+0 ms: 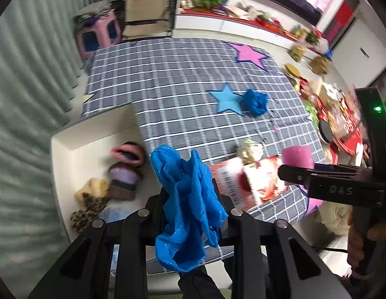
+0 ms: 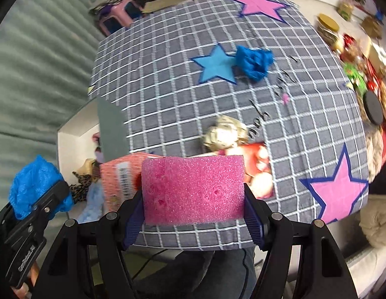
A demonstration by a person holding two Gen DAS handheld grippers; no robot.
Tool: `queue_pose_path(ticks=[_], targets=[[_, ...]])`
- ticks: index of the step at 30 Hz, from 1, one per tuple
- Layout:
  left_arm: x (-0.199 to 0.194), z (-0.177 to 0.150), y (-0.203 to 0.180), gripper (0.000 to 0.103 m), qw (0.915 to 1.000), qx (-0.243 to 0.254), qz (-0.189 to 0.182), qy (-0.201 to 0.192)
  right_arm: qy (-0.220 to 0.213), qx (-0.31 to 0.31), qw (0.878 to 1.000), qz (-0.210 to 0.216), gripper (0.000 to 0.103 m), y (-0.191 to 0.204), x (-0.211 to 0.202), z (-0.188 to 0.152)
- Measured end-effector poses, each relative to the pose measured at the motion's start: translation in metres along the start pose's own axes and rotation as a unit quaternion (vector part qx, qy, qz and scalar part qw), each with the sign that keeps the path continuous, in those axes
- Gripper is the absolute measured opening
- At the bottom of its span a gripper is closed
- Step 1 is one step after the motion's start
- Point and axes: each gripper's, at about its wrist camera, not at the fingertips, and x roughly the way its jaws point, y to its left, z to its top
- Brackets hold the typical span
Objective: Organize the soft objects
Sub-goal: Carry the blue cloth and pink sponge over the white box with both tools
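Hovering near the checked grey tablecloth's edge, the left gripper pinches a crumpled blue plastic glove, seemingly above the white tray; the right gripper, half-spread, clamps a pink foam sponge.

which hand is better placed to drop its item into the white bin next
Left, probably. The left gripper, shut on the blue glove, hangs beside the white bin. The right gripper holds the pink sponge farther over the checked cloth.
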Motion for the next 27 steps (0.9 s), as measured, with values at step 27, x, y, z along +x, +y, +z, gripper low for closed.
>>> queue_pose_path(ticks=[27], targets=[[0.020, -0.064, 0.122, 0.030, 0.9795, -0.187, 0.069, 0.030, 0.040, -0.212, 0.976, 0.008, 0.071, 0.157, 0.027, -0.003]])
